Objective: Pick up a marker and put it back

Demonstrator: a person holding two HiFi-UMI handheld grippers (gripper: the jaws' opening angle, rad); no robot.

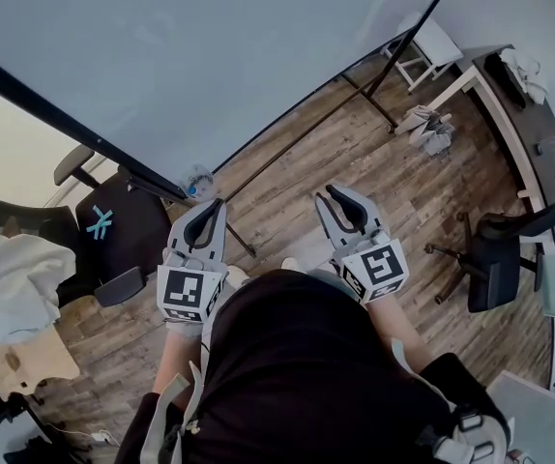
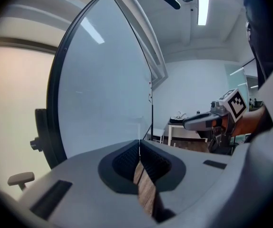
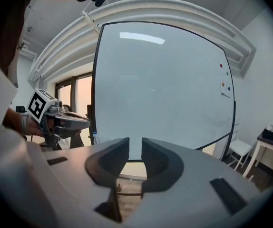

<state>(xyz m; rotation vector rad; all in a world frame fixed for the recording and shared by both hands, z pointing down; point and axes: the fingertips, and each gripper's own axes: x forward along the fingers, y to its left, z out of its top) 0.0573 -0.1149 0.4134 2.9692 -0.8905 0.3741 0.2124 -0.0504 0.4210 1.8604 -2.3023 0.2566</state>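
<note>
The left tongs (image 1: 212, 204) are closed tip to tip, gripping nothing. The right tongs (image 1: 328, 193) stand slightly apart, empty. Both point at the whiteboard (image 1: 210, 56). A small blue-topped item (image 1: 197, 184) sits at its lower edge, too blurred to tell whether it is the marker.

I can't confirm a marker from here. The only candidate is a small pale blue-tipped item (image 1: 197, 183) at the lower edge of the whiteboard (image 1: 210, 56), by the corner nearest me. It's too small to read its pose or cap state.
</note>
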